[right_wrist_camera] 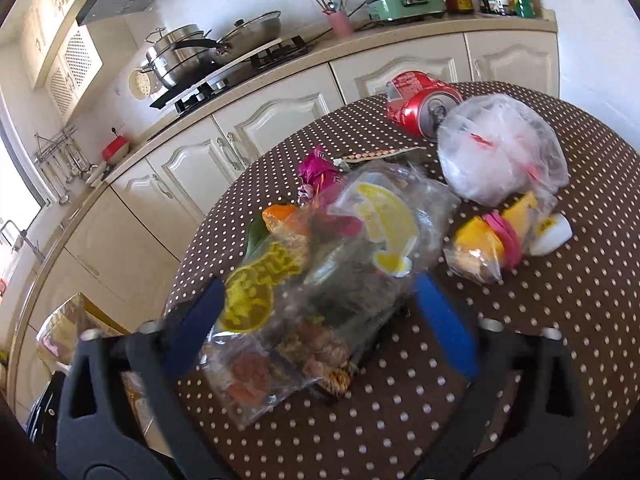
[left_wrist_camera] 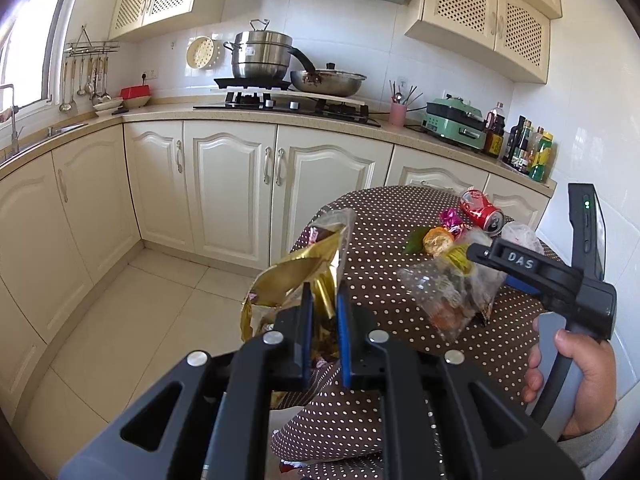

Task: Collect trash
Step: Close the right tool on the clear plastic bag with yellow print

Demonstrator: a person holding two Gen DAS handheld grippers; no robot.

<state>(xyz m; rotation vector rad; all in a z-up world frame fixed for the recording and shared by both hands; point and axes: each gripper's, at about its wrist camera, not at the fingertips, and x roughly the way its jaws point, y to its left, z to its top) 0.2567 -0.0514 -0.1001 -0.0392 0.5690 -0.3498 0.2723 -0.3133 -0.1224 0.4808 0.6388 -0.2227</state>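
The clear plastic bag (right_wrist_camera: 320, 264) looked crumpled and see-through, printed with yellow shapes and stuffed with dark scraps, brownish lumps and an orange bit near its lower end. It lay on the polka-dot counter (right_wrist_camera: 540, 340) toward the near left edge, between the blue fingers (right_wrist_camera: 444, 328) of the right gripper (right_wrist_camera: 316, 320), which stood wide apart on either side of it; whether they touched the plastic could not be told.

The left gripper (left_wrist_camera: 324, 332) sat off the counter's near edge over the tiled floor (left_wrist_camera: 132, 320), its fingers (left_wrist_camera: 343, 340) drawn narrow and pinching a crinkled gold foil wrapper (left_wrist_camera: 296, 276), which stood up in folds above them.

Behind the clear bag lay an orange peel (right_wrist_camera: 280, 218) on a green leaf, just beside a magenta foil wrapper (right_wrist_camera: 316, 172). Farther back, near the far edge, a crushed red soda can (right_wrist_camera: 420, 104) lay on its side, its open end touching a knotted white plastic bag (right_wrist_camera: 504, 156). In front of that bag, toward the right edge, sat a small bag with yellow pieces and a pink band (right_wrist_camera: 500, 236), next to a white cup-like piece. These crowded the middle of the counter beyond the open right fingers. Cream cabinets (left_wrist_camera: 228, 184) ran behind.
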